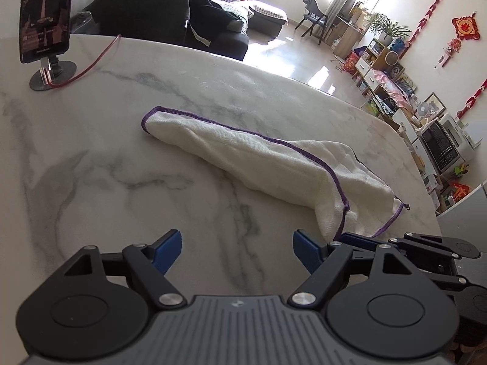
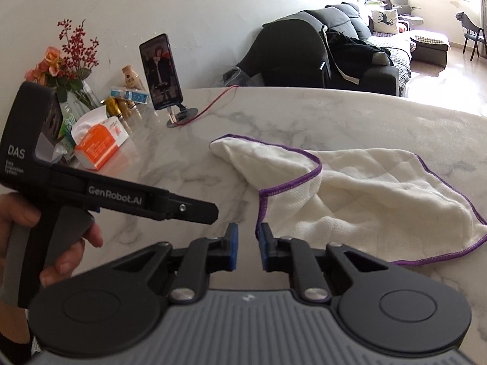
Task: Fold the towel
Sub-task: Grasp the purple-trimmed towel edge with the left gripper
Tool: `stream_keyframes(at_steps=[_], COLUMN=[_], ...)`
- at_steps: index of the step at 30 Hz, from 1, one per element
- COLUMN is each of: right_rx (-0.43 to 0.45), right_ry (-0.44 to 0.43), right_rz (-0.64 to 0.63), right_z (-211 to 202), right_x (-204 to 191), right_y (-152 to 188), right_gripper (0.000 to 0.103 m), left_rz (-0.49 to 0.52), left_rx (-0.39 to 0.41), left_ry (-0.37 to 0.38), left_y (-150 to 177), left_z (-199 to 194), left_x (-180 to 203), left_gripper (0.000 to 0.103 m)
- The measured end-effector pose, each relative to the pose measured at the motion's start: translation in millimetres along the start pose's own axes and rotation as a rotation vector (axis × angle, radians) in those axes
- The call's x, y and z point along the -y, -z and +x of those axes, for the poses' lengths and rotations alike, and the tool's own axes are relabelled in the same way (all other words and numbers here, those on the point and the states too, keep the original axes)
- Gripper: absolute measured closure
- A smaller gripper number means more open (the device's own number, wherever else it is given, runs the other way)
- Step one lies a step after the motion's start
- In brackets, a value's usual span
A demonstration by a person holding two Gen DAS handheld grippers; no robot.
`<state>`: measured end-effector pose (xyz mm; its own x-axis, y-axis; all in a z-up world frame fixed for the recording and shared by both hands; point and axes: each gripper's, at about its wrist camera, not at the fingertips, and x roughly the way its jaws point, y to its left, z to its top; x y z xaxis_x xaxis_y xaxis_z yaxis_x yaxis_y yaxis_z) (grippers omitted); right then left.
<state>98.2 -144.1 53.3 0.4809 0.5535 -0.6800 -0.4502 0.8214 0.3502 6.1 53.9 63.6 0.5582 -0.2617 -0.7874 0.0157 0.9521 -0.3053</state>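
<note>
A white towel (image 1: 258,167) with a purple hem lies loosely folded in a long, rumpled strip on the marble table (image 1: 121,152). My left gripper (image 1: 237,249) hovers open and wide over bare marble, short of the towel's near end, holding nothing. In the right wrist view the towel (image 2: 365,194) spreads to the right, one hemmed flap doubled over. My right gripper (image 2: 247,243) is open with a narrow gap, nothing between its blue pads, just behind the towel's near hemmed corner. The left gripper (image 2: 210,213) shows from the side, held by a hand (image 2: 67,243).
A phone on a stand (image 2: 161,73) with a red cable stands at the table's far side. An orange tissue box (image 2: 97,149), bottles and a vase of flowers (image 2: 70,60) crowd the back left. The table's curved edge (image 1: 395,127) runs behind the towel.
</note>
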Motion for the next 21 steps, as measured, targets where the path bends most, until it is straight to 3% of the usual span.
stream_keyframes(at_steps=[10,21], right_rx=[0.001,0.010], right_ry=[-0.010,-0.032], right_rz=[-0.111,-0.146], right_z=[10,-1], right_x=[-34,-33], right_y=[-1,8], right_gripper=[0.087,0.088], left_rz=[-0.020,-0.068], left_rx=[0.034,-0.002], left_ry=[0.055,0.221], left_y=[3,-6], left_z=[-21,-11], left_x=[-5,3], left_gripper=[0.022,0.023])
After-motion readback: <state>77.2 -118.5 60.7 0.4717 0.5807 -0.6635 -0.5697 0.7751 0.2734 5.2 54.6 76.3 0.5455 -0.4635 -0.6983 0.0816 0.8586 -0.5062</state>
